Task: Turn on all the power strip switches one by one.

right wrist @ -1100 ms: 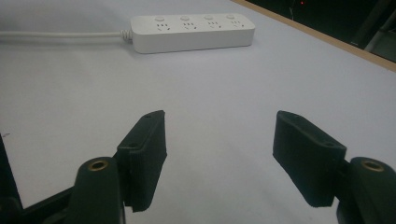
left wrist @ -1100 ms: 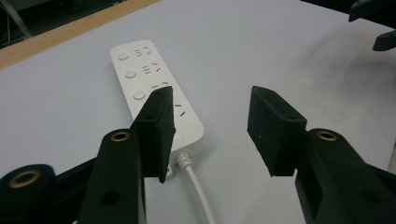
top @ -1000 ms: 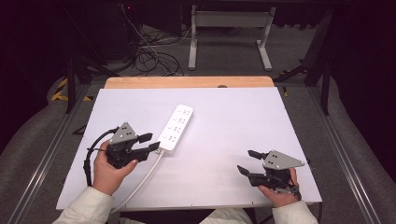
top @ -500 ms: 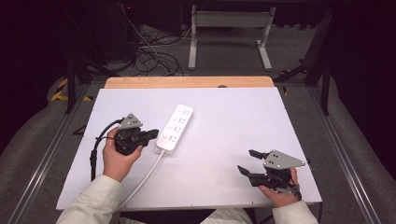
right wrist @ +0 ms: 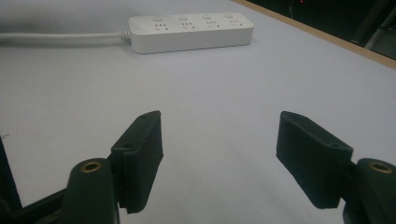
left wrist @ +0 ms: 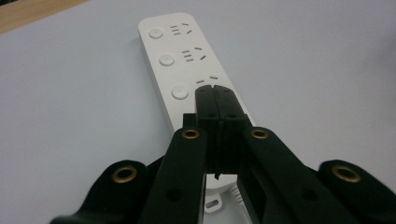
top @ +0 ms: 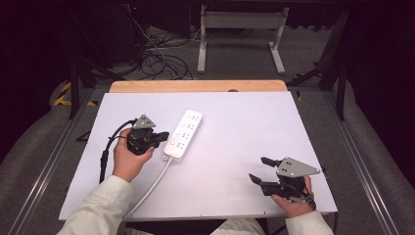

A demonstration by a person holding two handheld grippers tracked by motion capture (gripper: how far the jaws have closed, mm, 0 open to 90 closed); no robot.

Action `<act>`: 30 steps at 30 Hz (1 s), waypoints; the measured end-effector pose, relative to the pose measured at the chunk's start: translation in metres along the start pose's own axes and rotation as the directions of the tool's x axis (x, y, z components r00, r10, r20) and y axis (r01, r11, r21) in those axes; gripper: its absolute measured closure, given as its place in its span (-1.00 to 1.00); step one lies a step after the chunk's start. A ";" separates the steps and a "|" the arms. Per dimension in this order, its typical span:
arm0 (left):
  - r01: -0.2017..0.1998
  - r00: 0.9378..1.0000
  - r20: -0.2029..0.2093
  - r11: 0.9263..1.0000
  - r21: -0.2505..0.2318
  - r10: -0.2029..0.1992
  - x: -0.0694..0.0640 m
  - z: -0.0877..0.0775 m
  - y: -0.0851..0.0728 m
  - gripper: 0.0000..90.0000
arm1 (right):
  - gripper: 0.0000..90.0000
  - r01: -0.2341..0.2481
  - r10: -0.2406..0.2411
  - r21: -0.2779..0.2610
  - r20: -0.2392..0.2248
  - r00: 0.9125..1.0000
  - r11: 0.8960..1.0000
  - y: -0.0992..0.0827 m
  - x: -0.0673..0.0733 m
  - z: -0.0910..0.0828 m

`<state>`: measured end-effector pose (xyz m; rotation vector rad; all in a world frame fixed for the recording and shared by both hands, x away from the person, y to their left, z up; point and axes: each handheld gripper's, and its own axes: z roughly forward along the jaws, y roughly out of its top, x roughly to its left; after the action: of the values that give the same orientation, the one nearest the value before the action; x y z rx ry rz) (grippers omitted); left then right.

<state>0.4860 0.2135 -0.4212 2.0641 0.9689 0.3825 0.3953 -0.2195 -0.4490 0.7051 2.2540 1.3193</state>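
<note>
A white power strip (top: 183, 133) with several sockets and round buttons lies on the white table, its cord (top: 151, 186) running toward the near edge. My left gripper (top: 164, 135) sits at the strip's left side with both jaws pressed together and nothing between them. In the left gripper view its shut tips (left wrist: 215, 91) hang over the cord end of the strip (left wrist: 177, 56); I cannot tell whether they touch it. My right gripper (top: 259, 169) rests near the front right, open and empty. Between its spread jaws (right wrist: 219, 140) is bare table, with the strip (right wrist: 191, 31) far off.
The white tabletop (top: 244, 117) has a wooden strip (top: 195, 86) along its far edge. Beyond it are a metal stand (top: 240, 39) and tangled cables (top: 156, 58) on the dark floor. A black cable (top: 110, 144) loops from the left gripper.
The left gripper's jaws, open a second ago, have shut on nothing. The left hand has shifted a little away from me beside the strip. The right gripper has stayed put.
</note>
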 end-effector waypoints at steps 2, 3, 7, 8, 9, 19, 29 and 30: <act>0.000 1.000 0.004 1.000 0.007 0.000 0.002 0.005 0.001 1.00 | -0.28 -0.003 0.003 0.000 -0.001 1.000 1.000 0.000 0.000 0.000; 0.006 1.000 0.015 1.000 0.013 -0.006 0.002 0.008 0.001 1.00 | -0.28 -0.002 0.002 0.002 -0.001 1.000 1.000 0.000 0.000 0.000; 0.006 1.000 0.010 0.999 0.044 -0.006 0.002 0.017 0.002 1.00 | -0.28 -0.004 0.004 0.001 -0.002 1.000 1.000 0.000 0.000 0.000; 0.006 1.000 0.010 0.999 0.044 -0.006 0.002 0.017 0.002 1.00 | -0.28 -0.005 0.005 0.002 -0.004 1.000 1.000 0.000 0.000 0.000; 0.005 1.000 0.006 0.999 0.052 -0.005 0.001 0.020 0.002 1.00 | -0.28 -0.006 0.006 0.003 -0.005 1.000 1.000 0.000 0.000 0.000; 0.028 0.999 -0.020 0.995 0.099 -0.027 0.004 0.036 0.000 1.00 | -0.28 -0.003 0.003 0.005 -0.008 1.000 1.000 -0.001 -0.001 0.001; 0.024 0.999 -0.036 0.992 0.125 -0.019 0.001 0.042 0.001 1.00 | -0.28 -0.011 0.011 0.011 -0.010 1.000 1.000 -0.001 -0.001 0.002; 0.023 0.999 -0.044 0.991 0.133 -0.017 0.001 0.042 0.001 1.00 | -0.28 -0.011 0.011 0.011 -0.010 1.000 1.000 -0.001 -0.001 0.002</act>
<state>0.5106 0.1907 -0.4470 2.1724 1.0652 0.3614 0.3968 -0.2193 -0.4507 0.7170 2.2700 1.3196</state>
